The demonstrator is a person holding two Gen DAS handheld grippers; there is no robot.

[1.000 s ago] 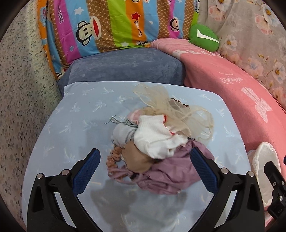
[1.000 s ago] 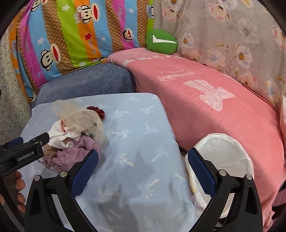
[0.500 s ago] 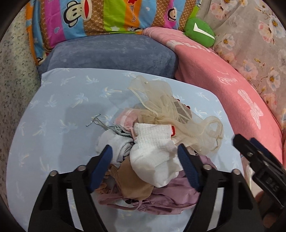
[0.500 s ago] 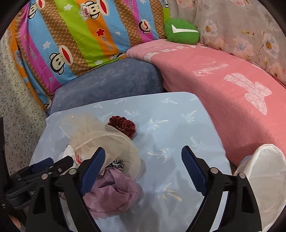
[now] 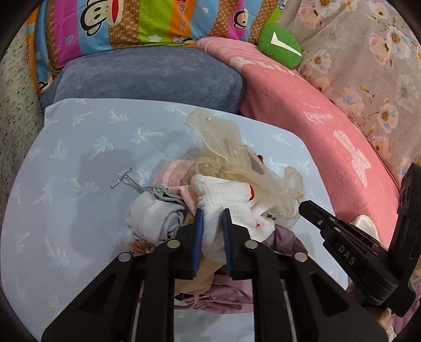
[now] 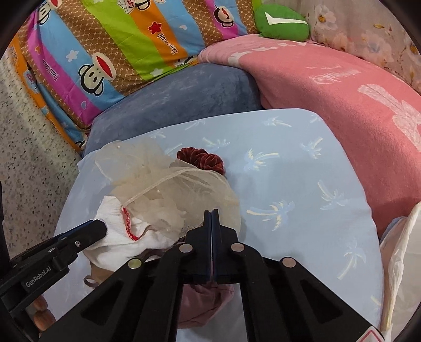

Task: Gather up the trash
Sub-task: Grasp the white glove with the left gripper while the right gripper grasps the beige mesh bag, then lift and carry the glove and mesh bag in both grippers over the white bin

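Observation:
A heap of cloth scraps lies on a light blue table (image 5: 65,184). It holds a white knit sock (image 5: 223,194), a beige mesh pouch (image 5: 236,157), a grey rolled sock (image 5: 155,218) and mauve cloth (image 5: 218,297). My left gripper (image 5: 212,218) is shut on the white sock. My right gripper (image 6: 211,218) is shut at the edge of the mesh pouch (image 6: 171,184); whether it pinches the mesh I cannot tell. The white sock (image 6: 118,234) and a dark red scrunchie (image 6: 202,159) show in the right wrist view. A white-lined bin (image 6: 397,263) stands at the right.
A grey-blue cushion (image 5: 147,73) lies behind the table. A pink blanket (image 5: 329,126) covers the seat at the right. A striped monkey-print pillow (image 5: 136,23) and a green plush (image 5: 280,46) lie at the back. A small grey wire tie (image 5: 123,180) lies on the table.
Both grippers moved in onto the heap and closed from wide open. The left one took hold of the white sock; the right one shut at the mesh pouch.

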